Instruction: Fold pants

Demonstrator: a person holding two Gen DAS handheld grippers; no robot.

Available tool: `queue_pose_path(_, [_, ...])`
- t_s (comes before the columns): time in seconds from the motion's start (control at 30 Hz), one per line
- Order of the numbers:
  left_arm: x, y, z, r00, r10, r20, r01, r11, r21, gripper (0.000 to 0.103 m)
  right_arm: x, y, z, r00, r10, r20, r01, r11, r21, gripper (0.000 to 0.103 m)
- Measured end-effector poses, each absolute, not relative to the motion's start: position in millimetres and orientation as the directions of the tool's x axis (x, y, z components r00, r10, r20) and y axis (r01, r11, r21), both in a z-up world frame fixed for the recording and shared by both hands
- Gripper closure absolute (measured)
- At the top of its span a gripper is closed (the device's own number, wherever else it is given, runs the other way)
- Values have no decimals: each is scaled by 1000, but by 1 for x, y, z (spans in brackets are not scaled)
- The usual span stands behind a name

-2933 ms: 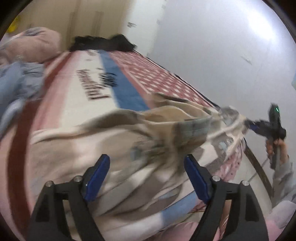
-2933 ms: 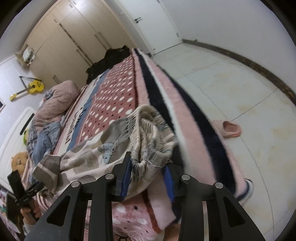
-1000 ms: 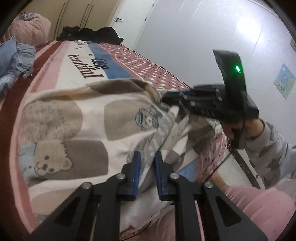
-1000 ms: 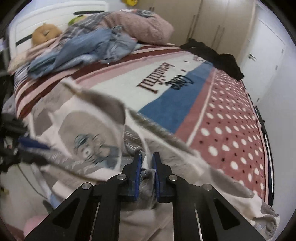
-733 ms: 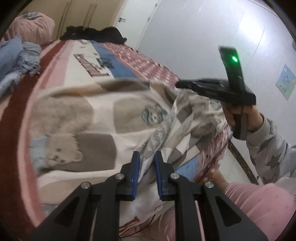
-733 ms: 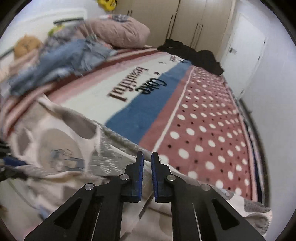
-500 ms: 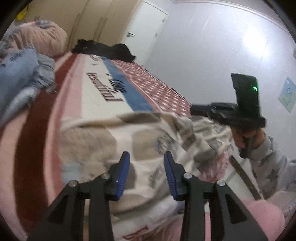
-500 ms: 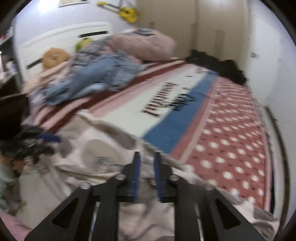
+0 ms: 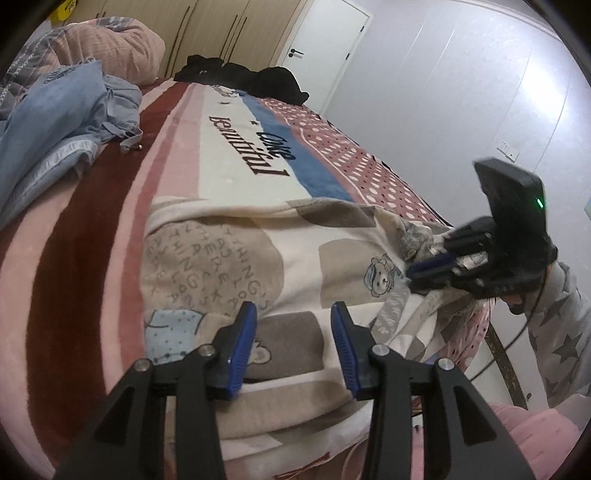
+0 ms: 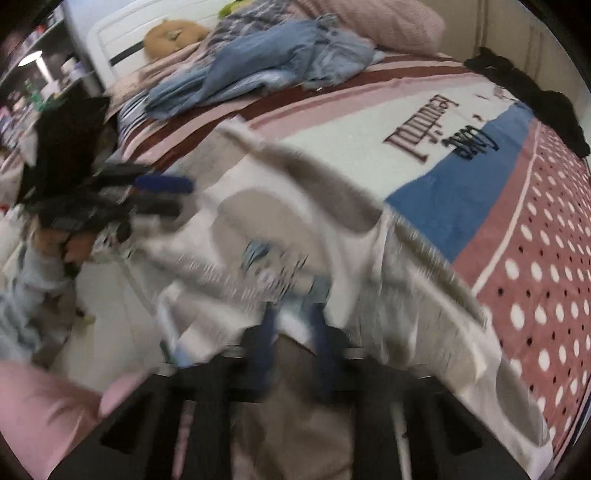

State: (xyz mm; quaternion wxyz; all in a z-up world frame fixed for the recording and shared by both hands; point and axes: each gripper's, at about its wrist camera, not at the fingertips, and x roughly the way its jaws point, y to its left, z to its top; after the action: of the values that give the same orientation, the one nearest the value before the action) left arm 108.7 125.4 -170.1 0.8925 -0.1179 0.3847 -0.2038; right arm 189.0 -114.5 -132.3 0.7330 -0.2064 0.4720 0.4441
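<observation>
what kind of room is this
Most likely a bedroom: a bed with a striped blanket, a pink pillow near the headboard, and wardrobe doors beside a white door.

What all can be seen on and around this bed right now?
Pants: one, cream with grey patches and bear prints, spread on the near part of the bed.
Blanket: one, striped maroon, pink, cream and blue with dotted red, covering the bed.
Blue clothes: one heap, far left of the bed.
Pink pillow: one, by the head of the bed.
Black clothes: one pile, far end.
Plush toy: one, tan, by the headboard.
Door: one, white.
Left gripper: black, blue pads, open over the pants.
Right gripper: black, at the pants' right edge.
</observation>
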Motion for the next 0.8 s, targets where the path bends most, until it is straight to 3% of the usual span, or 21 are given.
queue_pose_path(0.23, [108, 125, -174, 623, -451, -639, 263, 890, -372, 65, 136, -138, -143, 67, 442, -895, -881, 446, 155, 99])
queue_pose_path(0.43, [102, 117, -169, 608, -499, -618, 304, 865, -399, 53, 129, -141, -129, 145, 474, -869, -865, 487, 122, 96])
queue_pose_path(0.47, [102, 114, -168, 605, -500, -620, 308, 865, -397, 53, 137, -143, -120, 193, 483, -854, -851, 515, 99, 92])
queue_pose_path(0.53, [102, 107, -168, 598, -499, -628, 317, 866, -386, 53, 155, -147, -107, 304, 456, -836, -801, 598, 36, 70])
queue_pose_path(0.6, [102, 103, -169, 594, -496, -633, 321, 868, -379, 53, 170, -153, -105, 356, 421, -834, -750, 662, 15, 63])
queue_pose_path(0.7, [103, 101, -172, 591, -491, -640, 316, 871, -376, 53, 188, -159, -117, 289, 422, -859, -730, 678, 87, 63])
queue_pose_path(0.77, [105, 102, -174, 589, -490, -642, 308, 871, -382, 53, 190, -160, -127, 233, 461, -856, -735, 660, 155, 69])
queue_pose_path(0.8, [105, 102, -175, 590, -488, -643, 304, 872, -383, 53, 189, -160, -129, 226, 476, -850, -737, 654, 171, 85])
